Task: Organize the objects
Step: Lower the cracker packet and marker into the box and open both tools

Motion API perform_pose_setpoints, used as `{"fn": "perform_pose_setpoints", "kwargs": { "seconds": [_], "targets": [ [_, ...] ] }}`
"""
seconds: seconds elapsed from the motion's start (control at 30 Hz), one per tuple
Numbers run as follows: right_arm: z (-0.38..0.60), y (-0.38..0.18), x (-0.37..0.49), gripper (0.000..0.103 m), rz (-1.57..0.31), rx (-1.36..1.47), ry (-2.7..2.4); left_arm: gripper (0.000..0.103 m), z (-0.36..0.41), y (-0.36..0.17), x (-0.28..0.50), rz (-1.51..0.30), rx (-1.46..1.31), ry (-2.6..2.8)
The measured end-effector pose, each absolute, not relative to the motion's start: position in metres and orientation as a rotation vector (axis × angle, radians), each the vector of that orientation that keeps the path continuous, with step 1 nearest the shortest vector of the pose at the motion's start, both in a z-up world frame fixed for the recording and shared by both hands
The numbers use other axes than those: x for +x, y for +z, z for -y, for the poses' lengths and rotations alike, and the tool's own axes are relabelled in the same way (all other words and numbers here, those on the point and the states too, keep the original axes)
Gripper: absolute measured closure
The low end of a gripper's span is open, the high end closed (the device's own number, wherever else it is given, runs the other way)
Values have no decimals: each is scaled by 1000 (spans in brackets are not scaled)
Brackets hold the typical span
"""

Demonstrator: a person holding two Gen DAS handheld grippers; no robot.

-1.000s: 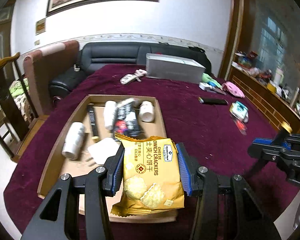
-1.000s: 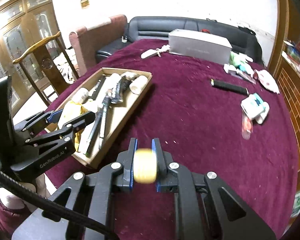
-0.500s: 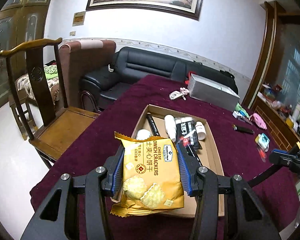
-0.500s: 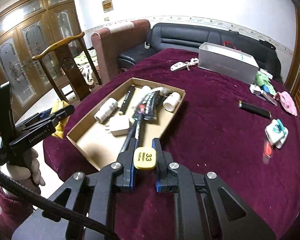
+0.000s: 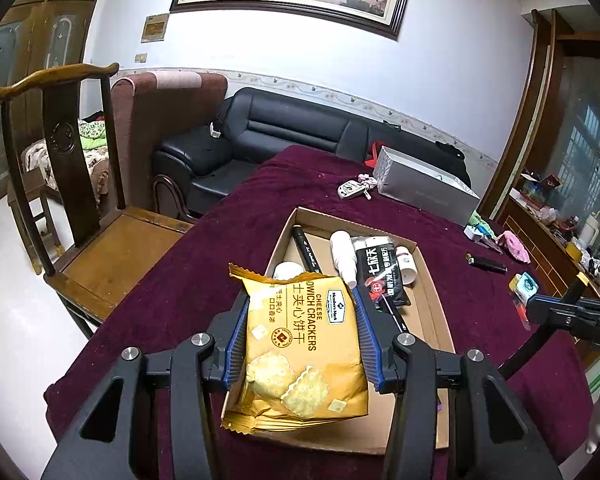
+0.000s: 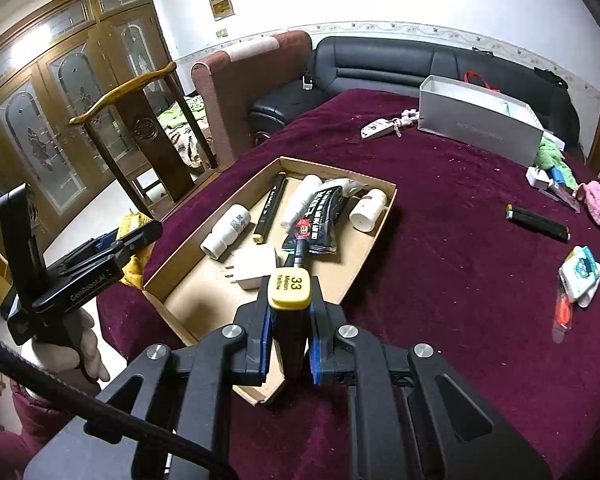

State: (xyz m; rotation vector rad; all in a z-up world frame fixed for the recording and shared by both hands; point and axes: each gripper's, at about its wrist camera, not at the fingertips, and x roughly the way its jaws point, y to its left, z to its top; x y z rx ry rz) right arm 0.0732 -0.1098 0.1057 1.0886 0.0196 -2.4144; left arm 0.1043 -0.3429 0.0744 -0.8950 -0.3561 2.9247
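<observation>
The cracker packet (image 5: 300, 344) is clamped in the left gripper (image 5: 300, 340) over the cardboard tray's (image 5: 428, 292) near end; a yellow-capped marker (image 6: 289, 292) is pinched in the right gripper (image 6: 289, 340). Each should be lowered onto bare tray floor before being released, clear of the bottles.

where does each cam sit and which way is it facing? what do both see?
Left wrist: on the left claw, looking down over the gold cracker packet it grips, toward the brown cardboard tray; the right claw shows at the right edge.
Right wrist: on the right claw, gripping a yellow-capped black marker, facing the tray; the left claw and hand show at left.
Shared: tray, maroon tablecloth, grey box.
</observation>
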Motion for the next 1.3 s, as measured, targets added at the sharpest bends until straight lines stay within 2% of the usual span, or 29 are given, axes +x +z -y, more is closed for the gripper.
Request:
{"fn": "perform_pose_setpoints", "kwargs": {
  "seconds": [1.3],
  "targets": [
    [140, 66, 40, 90, 19, 1237, -2235, 60, 318, 31, 68, 282, -1090, 2811]
  ]
}}
